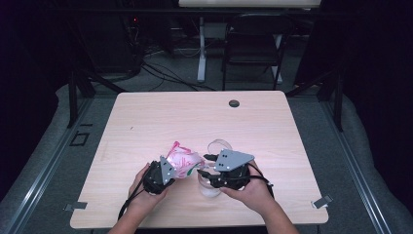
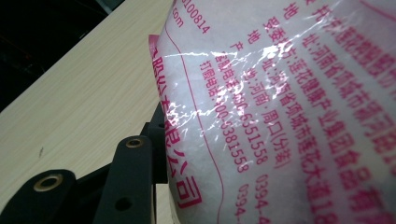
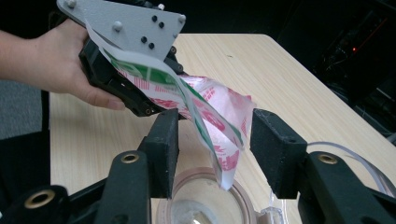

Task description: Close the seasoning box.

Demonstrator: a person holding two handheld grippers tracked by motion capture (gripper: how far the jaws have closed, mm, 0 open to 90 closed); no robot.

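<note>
Left tool, held in the person's left hand, is clamped on a printed plastic bag of white powder, tilted with its opened corner pointing down toward the jar. The bag hangs above the bench, its mouth just over the jar's rim. Right tool, held in the right hand, has its jaws spread apart either side of the bag's corner, touching neither; the clear jar stands beneath, white powder inside. A clear lid lies just behind.
</note>
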